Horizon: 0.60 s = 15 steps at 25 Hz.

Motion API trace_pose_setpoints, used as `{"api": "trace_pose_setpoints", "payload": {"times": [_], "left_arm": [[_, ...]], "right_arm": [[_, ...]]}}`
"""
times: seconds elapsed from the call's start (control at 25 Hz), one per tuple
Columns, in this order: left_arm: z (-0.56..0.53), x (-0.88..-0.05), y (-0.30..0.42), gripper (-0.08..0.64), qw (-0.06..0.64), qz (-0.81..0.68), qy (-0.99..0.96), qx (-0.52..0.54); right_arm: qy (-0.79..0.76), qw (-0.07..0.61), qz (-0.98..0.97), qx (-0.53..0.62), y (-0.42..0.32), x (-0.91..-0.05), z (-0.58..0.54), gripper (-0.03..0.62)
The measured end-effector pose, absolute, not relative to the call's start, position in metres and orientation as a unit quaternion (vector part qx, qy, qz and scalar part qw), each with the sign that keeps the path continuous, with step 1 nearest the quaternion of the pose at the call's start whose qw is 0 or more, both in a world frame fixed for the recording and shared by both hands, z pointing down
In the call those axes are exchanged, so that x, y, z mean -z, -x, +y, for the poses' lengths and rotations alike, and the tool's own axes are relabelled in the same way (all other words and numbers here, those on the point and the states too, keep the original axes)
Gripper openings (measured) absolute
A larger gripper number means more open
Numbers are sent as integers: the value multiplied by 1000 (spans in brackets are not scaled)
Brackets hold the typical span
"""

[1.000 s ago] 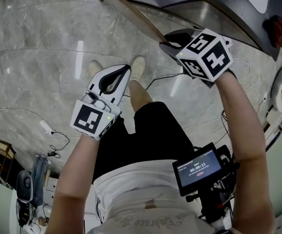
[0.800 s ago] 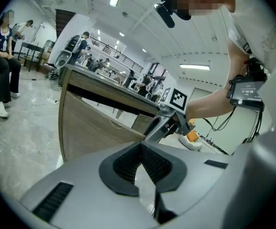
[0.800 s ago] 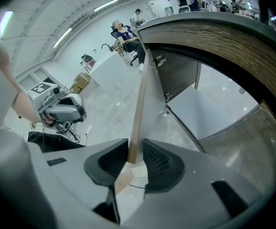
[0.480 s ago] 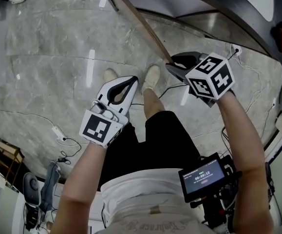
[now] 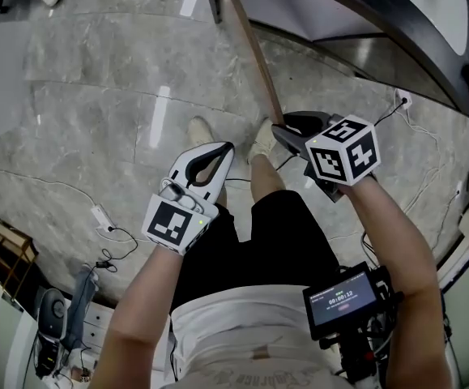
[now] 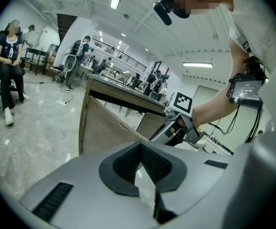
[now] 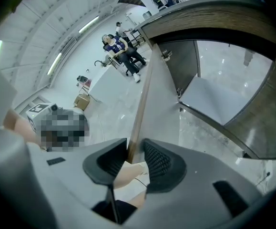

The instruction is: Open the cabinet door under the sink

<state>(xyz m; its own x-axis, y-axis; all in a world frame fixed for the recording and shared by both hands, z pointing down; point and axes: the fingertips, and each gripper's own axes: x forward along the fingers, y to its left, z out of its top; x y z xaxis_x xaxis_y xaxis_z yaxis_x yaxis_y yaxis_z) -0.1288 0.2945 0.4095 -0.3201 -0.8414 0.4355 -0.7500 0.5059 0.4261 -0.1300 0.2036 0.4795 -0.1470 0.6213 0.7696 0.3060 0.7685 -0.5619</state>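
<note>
– Wood banding on the cabinet door [image 5: 254, 51]: is the right gripper [image 5: 287, 128] clamped on it?
– Not pinching. Its jaws have just been spreading. In the right gripper view the thin brown door edge stands in the gap between the ribbed black pads [image 7: 159, 162], and as far as I can see they no longer press on it. Compared with the earlier head view pictures, the edge runs steeper across the frame with that gripper at its free end, so I judge the door has swung further out.
– So where does the task stand?
– All but done, I'd say. The door stands well out from the cabinet [image 7: 219, 99], whose pale flat floor panel lies bare under the dark curved countertop [image 5: 396, 31]. Only the letting go seems left.
– And the left gripper [image 5: 222, 149]?
– Its jaws are pressed together on nothing, and it hangs over the person's left thigh, apart from the door.
– What about the surfaces?
– The door's inner face is smooth and pale, a flat rigid panel with that slim wooden edge. The floor [image 5: 96, 96] is glossy grey marble-look tile that mirrors the ceiling lights. The gripper shells are smooth white plastic.
</note>
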Motion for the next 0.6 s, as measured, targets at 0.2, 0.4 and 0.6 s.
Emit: {"api": "trace_pose_setpoints", "payload": {"times": [0.2, 0.4, 0.6], "left_arm": [[316, -412, 130, 9, 313, -822, -470, 77], [326, -413, 127, 9, 312, -829, -457, 80], [335, -406, 124, 9, 305, -838, -445, 85]], "right_arm": [[310, 577, -742, -143, 130, -480, 223, 129], [326, 580, -728, -167, 132, -478, 240, 129], [334, 586, -707, -212, 135, -477, 272, 126]]}}
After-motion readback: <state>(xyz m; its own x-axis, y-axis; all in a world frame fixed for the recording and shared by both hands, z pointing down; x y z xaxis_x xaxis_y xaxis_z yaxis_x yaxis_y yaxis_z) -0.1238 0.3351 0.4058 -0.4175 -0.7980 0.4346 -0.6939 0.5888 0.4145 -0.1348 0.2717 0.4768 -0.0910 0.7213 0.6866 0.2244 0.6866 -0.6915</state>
